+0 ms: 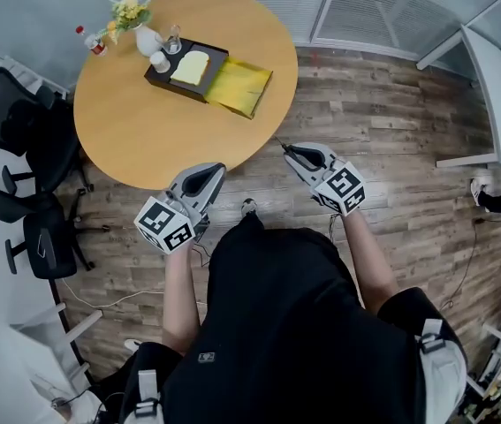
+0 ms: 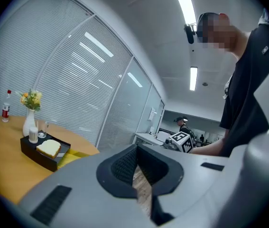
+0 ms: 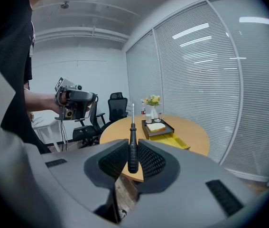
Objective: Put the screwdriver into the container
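A black-handled screwdriver stands upright between the pads of my right gripper, its metal shaft pointing up and forward. That gripper is shut on it and hovers over the wood floor, just off the round table's near right edge. The container, a shallow yellow tray, lies on the far half of the table against a black tray; in the right gripper view the yellow tray shows ahead. My left gripper hangs at the table's near edge, shut and holding nothing.
The round wooden table also carries a white vase with flowers, a glass and a small bottle. A pale slab rests in the black tray. Black office chairs stand at left, a white desk at right.
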